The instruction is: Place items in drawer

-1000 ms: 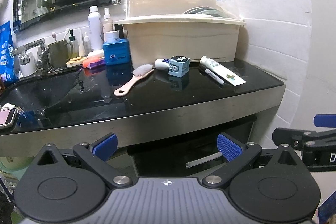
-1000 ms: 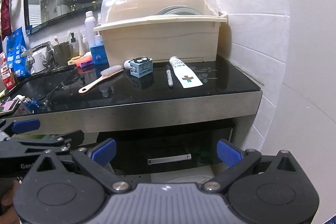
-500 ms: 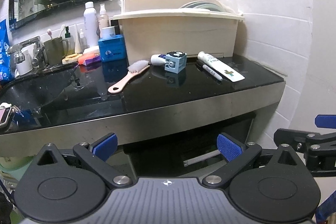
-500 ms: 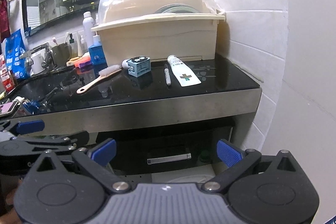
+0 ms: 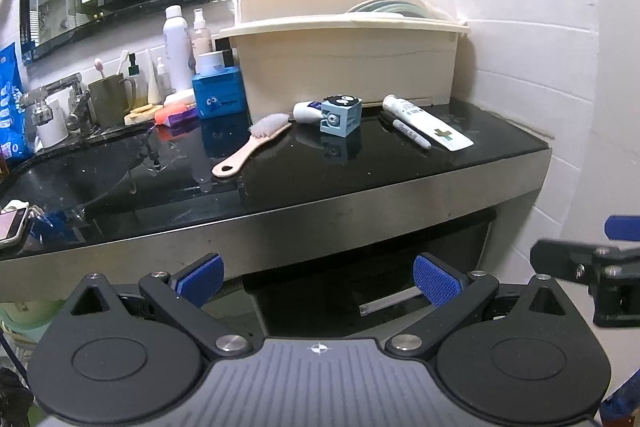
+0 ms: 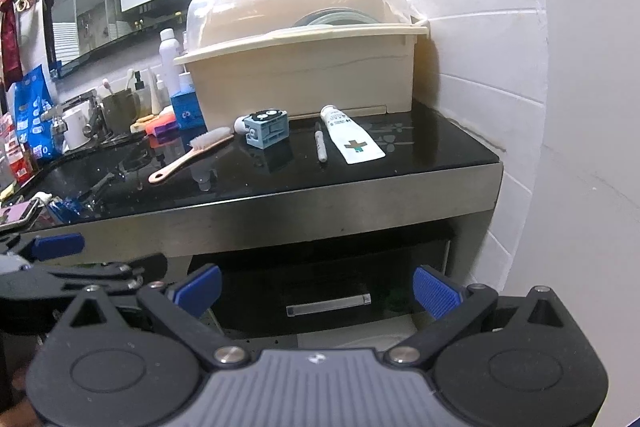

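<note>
On the black countertop [image 5: 360,171] lie a pink brush [image 5: 256,143] [image 6: 192,155], a small blue cube [image 5: 341,117] [image 6: 267,129], a marker pen [image 5: 410,134] [image 6: 321,147] and a white tube [image 5: 428,127] [image 6: 352,141]. Beneath the counter a dark drawer [image 6: 332,283] with a clear bar handle [image 6: 329,305] [image 5: 390,301] is closed. My left gripper [image 5: 318,283] and my right gripper [image 6: 316,289] hang low in front of the counter, both open and holding nothing. The right gripper also shows at the right edge of the left wrist view.
A beige lidded dish box [image 5: 344,67] fills the back of the counter by the tiled wall [image 5: 540,75]. Bottles, a blue box [image 5: 218,98], a mug and a tap [image 5: 60,99] crowd the left around the sink. A phone [image 5: 12,227] rests near the front left edge.
Both views have shifted slightly, with the counter sitting a little higher and nearer. Both grippers stay open; nothing on the counter moved.
</note>
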The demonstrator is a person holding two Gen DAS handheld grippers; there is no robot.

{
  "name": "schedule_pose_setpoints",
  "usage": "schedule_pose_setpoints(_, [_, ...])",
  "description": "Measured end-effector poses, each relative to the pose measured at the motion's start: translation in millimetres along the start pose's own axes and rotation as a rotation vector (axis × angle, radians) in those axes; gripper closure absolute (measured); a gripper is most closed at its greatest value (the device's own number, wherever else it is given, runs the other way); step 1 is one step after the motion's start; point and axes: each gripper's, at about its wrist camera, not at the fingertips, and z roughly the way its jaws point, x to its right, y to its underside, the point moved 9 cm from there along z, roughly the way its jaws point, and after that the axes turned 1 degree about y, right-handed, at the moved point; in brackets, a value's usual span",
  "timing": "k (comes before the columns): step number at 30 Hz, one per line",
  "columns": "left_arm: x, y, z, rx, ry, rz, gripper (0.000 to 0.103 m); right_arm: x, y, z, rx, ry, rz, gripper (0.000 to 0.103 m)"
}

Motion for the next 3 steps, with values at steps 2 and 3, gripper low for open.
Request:
schedule_pose_setpoints(2, [-0.1,-0.4,0.0,-0.001,0.001,0.000,0.001,0.4,0.1,-0.3,0.003,0.006,-0.002,0.000])
schedule_pose_setpoints(3, [-0.2,-0.5,-0.1,-0.001,0.002,-0.001,0.001,0.5,-0.4,-0.7,0.005,0.006,-0.002,0.000])
